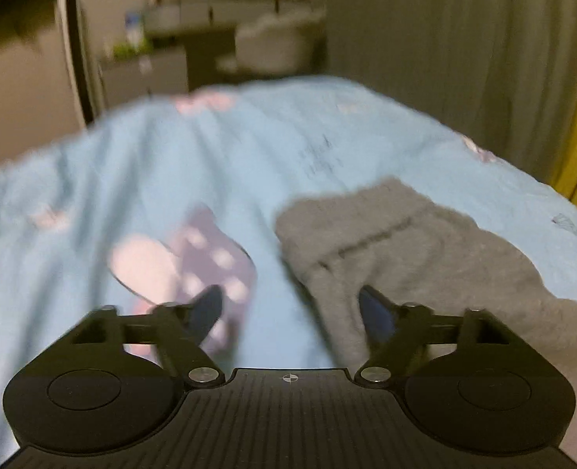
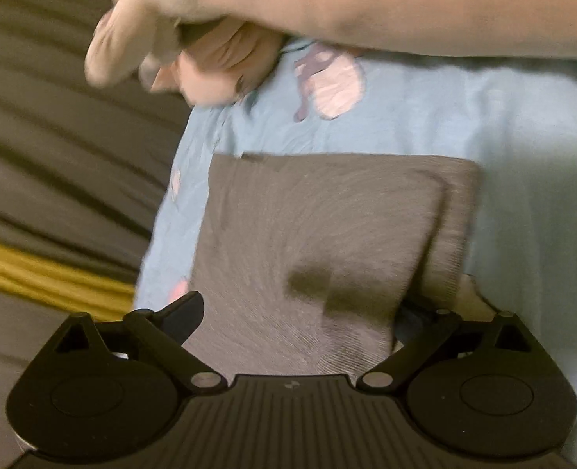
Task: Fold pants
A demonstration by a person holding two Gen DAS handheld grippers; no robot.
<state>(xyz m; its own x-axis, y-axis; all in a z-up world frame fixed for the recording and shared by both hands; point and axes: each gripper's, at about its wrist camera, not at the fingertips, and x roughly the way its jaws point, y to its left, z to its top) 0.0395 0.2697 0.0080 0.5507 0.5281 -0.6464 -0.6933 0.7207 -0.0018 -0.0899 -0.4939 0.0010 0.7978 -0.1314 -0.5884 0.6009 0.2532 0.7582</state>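
While the grey pants [image 1: 405,242] lie on the light blue bedspread [image 1: 132,164], the left gripper [image 1: 292,308] hangs released, its right fingertip over their near edge. The right gripper [image 2: 296,312] gapes wide with the folded pants [image 2: 308,234] between its fingers; whether they press I cannot tell. A hand [image 2: 194,39] reaches across above. Grey curtains [image 1: 464,39] and a cluttered dresser [image 1: 225,11] stand behind.

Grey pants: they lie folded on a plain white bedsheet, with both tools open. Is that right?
Not quite. The grey pants lie folded on a light blue bedsheet with pink cartoon prints, as the right wrist view shows. Both the left tool and the right tool are open.
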